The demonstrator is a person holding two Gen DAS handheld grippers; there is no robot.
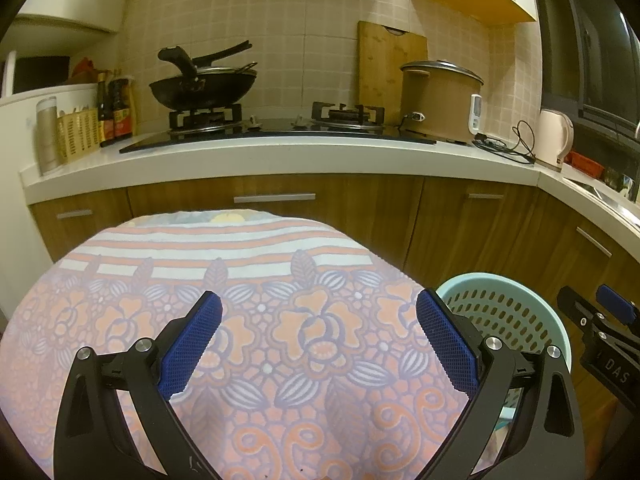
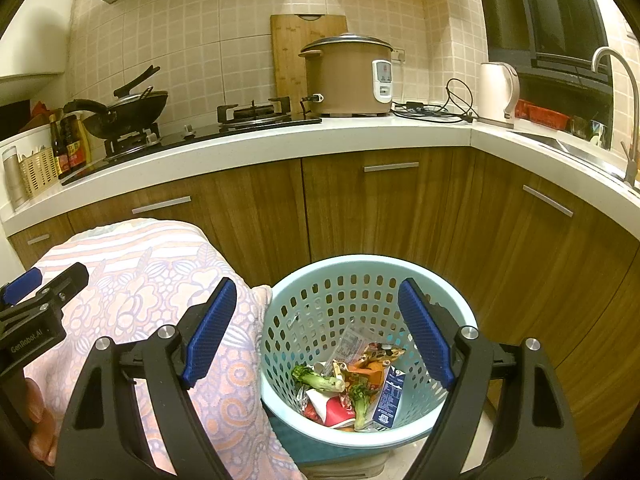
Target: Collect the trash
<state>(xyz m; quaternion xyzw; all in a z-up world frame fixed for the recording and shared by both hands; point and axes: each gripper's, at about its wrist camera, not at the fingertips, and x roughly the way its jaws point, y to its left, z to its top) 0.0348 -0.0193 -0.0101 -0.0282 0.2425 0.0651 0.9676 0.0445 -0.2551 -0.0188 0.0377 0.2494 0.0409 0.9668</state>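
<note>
A light blue perforated bin (image 2: 360,268) stands on the floor beside a table; it also shows in the left wrist view (image 1: 500,280). Inside lie broccoli pieces (image 2: 320,380), a blue carton (image 2: 390,396), snack wrappers (image 2: 372,356) and a red-white wrapper (image 2: 336,410). My right gripper (image 2: 318,328) is open and empty, held above the bin's mouth. My left gripper (image 1: 320,336) is open and empty above the floral cloth (image 1: 280,320) on the table. Each gripper shows at the edge of the other's view.
Wooden cabinets (image 2: 400,208) stand behind the bin under a white counter (image 2: 280,144). On the counter are a wok on the stove (image 1: 200,88), a rice cooker (image 2: 348,76), a kettle (image 2: 498,92), cables and sauce bottles (image 1: 116,112). A sink tap (image 2: 624,112) is at right.
</note>
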